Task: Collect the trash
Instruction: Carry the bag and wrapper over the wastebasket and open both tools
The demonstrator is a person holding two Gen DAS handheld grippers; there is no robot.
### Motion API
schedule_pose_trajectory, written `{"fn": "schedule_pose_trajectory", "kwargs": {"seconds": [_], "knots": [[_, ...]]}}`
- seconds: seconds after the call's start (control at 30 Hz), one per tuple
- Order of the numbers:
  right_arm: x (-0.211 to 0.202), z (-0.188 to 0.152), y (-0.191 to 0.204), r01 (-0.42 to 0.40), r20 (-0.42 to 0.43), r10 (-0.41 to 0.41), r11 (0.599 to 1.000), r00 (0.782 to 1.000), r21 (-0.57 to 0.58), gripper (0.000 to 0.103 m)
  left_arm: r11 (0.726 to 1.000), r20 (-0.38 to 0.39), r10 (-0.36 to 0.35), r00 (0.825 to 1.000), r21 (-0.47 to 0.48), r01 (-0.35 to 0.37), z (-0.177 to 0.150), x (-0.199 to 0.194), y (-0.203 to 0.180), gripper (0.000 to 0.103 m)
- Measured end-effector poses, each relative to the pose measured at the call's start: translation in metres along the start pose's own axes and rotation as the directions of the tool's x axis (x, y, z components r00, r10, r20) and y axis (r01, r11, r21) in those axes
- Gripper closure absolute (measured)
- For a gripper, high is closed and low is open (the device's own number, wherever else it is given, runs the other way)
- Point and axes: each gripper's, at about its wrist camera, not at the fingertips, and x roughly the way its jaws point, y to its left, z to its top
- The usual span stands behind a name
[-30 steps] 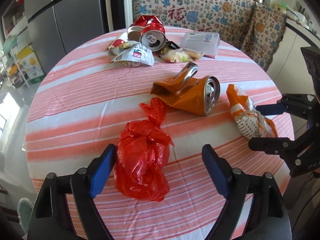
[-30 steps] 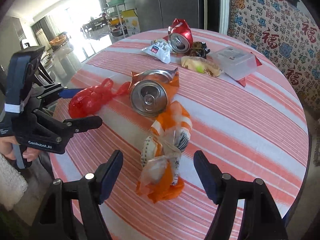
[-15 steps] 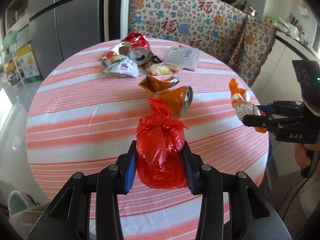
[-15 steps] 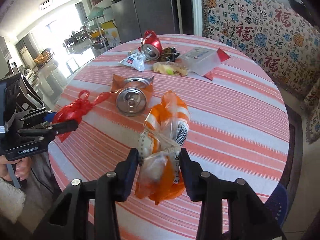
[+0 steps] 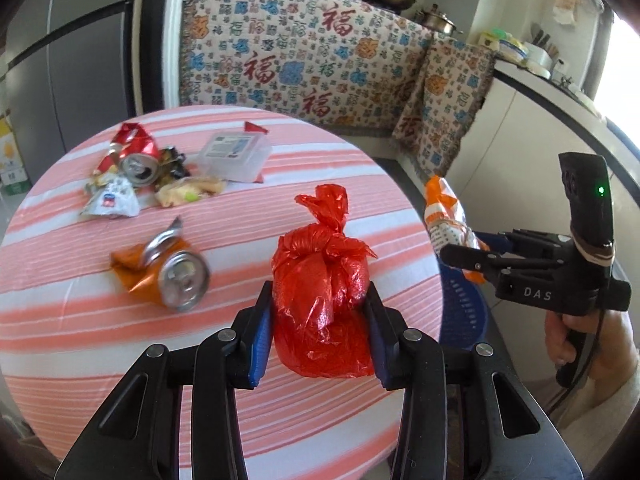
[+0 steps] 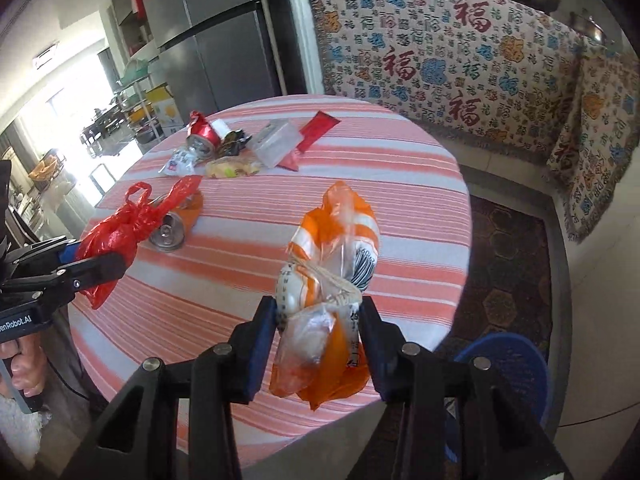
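Where its body shows, right gripper (image 5: 464, 250) reads "DAS"

My right gripper (image 6: 319, 322) is clamped on an orange wrapper (image 6: 328, 280), hanging over the striped table (image 6: 400, 216). Left gripper (image 6: 86, 262) has the red bag (image 6: 120, 232).

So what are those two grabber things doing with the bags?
A person is clearing trash off the striped table. The left gripper is shut on a knotted red bag, the right gripper on an orange and white bag. Crushed cans and wrappers are not yet picked up. A blue bin stands beside the table.
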Motion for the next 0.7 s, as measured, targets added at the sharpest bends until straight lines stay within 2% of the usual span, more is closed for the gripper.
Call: {"fn": "schedule_pose_trajectory", "kwargs": {"seconds": [0.17,0.3,0.43,0.5,0.7], "knots": [[-0.021,-0.009,-0.069,0.113,0.023,-0.117,0.985,0.993,0.133,0.061,0.992,-0.038,-0.098,0.994,0.073,0.101,0.018,0.034,-0.065,0.061],[-0.039,-0.031,-0.126,0.205,0.007,-0.213,0.947,0.977,0.248,0.061,0.977,-0.086,-0.167,0.982,0.121,0.177,0.027,0.069,-0.121,0.061],[-0.051,-0.056,-0.173,0.279,-0.029,-0.286,0.903,0.958,0.328,0.061,0.963,-0.139,-0.203,0.969,0.153,0.223,0.028,0.110,-0.171,0.061],[-0.054,-0.067,-0.190,0.308,-0.052,-0.309,0.886,0.950,0.347,0.061,0.957,-0.166,-0.219,0.962,0.154,0.244,0.027,0.131,-0.190,0.061],[-0.051,-0.089,-0.234,0.329,-0.103,-0.315,0.854,0.943,0.403,0.061,0.947,-0.237,-0.245,0.940,0.150,0.284,0.021,0.179,-0.222,0.061]]}}
